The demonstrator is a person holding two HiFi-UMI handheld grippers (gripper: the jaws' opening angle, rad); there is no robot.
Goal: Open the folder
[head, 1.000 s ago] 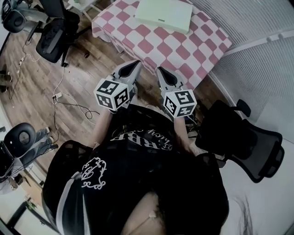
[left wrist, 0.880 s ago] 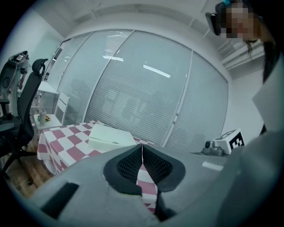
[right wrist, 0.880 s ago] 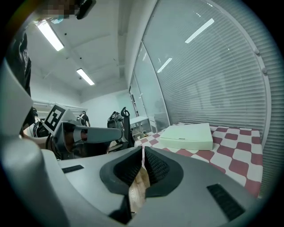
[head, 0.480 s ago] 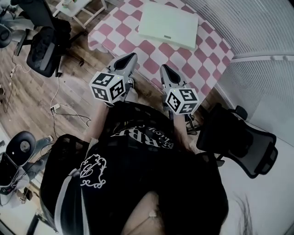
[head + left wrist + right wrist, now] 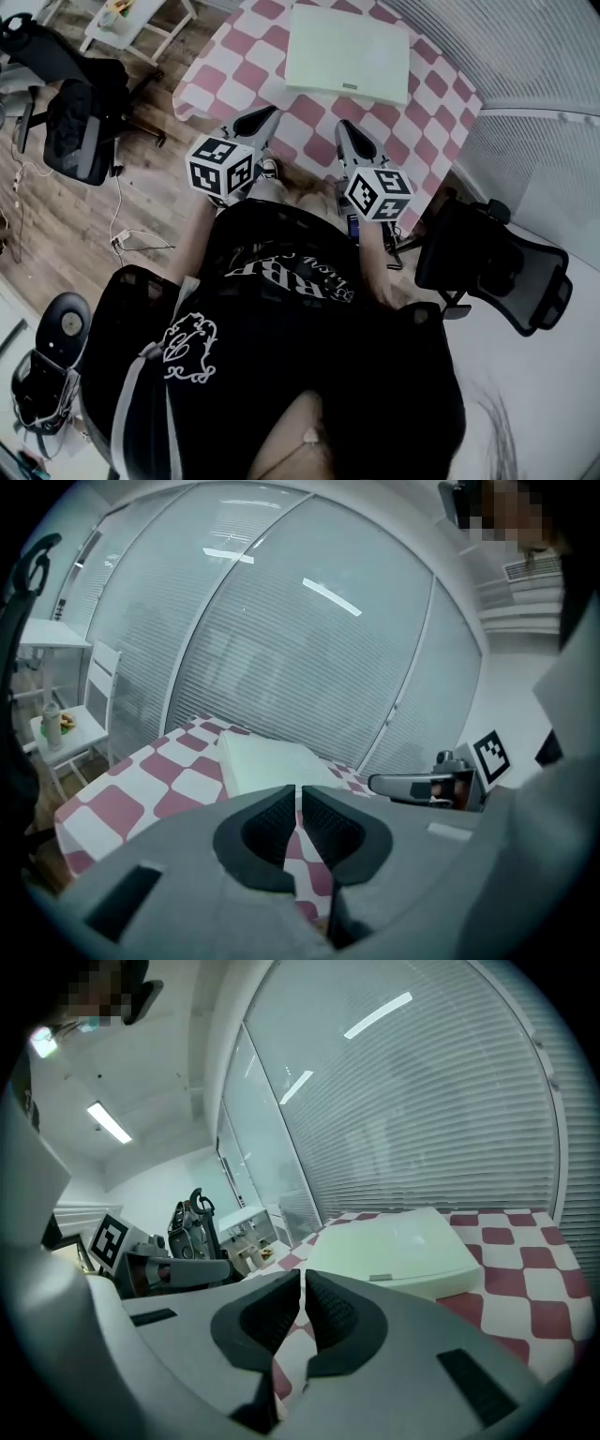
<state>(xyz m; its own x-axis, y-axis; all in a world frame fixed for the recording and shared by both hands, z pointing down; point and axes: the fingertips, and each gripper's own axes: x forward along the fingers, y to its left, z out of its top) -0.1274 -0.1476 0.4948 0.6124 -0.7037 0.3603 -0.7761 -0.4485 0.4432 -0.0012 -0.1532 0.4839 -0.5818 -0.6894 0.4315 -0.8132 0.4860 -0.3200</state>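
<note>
A pale green folder (image 5: 349, 49) lies closed and flat on the table with the red and white checked cloth (image 5: 239, 70). It also shows ahead in the left gripper view as the folder (image 5: 267, 763) and in the right gripper view as the folder (image 5: 398, 1246). My left gripper (image 5: 270, 112) is shut and empty, over the near edge of the table, short of the folder. To its right, my right gripper (image 5: 343, 127) is shut too, with nothing in it, also short of the folder's near edge.
A black office chair (image 5: 492, 267) stands at the right, close to the table's corner. Another black chair (image 5: 75, 112) and a small white side table (image 5: 141, 23) are at the left. Cables (image 5: 131, 239) lie on the wooden floor. Blinds (image 5: 525, 56) run along the far side.
Both grippers have moved forward from over the floor to the table's near edge, closer to the folder. The jaws stayed shut.
</note>
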